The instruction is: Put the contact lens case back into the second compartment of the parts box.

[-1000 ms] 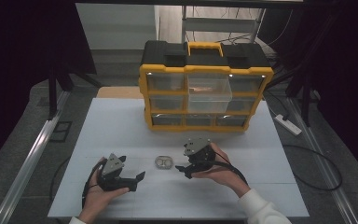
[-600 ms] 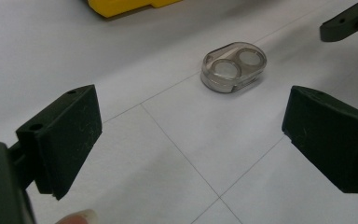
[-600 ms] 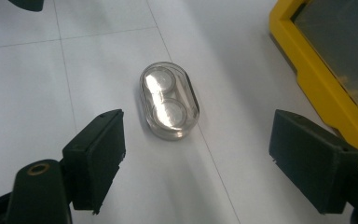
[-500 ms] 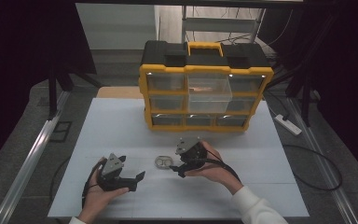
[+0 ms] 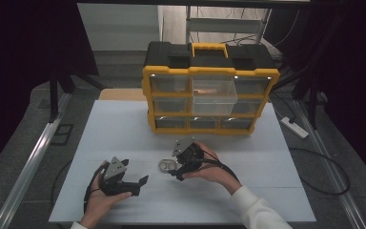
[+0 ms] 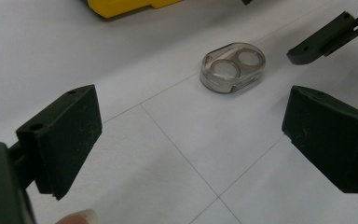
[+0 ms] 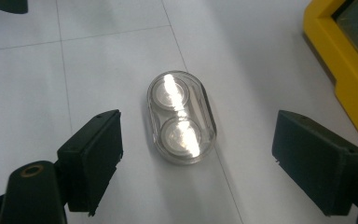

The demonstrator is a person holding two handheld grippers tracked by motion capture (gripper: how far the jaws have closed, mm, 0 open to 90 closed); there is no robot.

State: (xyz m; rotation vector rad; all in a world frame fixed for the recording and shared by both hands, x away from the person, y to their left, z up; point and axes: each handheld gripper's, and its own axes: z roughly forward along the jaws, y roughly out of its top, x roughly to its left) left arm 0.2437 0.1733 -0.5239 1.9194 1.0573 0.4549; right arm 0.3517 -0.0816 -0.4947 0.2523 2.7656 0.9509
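Hovering over a clear two-well case [image 7: 182, 123] lying flat on the white tabletop [image 5: 124, 129] | right claw [image 7: 196, 163] spread wide, straddling it, likely for a pickup | left claw [image 6: 191, 144] wide, empty, waiting nearby | yellow drawer organizer [image 5: 210, 88] beyond the case

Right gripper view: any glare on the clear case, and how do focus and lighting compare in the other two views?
Right gripper view: bright glare streaks cross both round wells of the clear two-well case. Left gripper view: the case is sharp with no strong glare, near jaws slightly soft. High view: dim, dark surroundings, the white table evenly lit.
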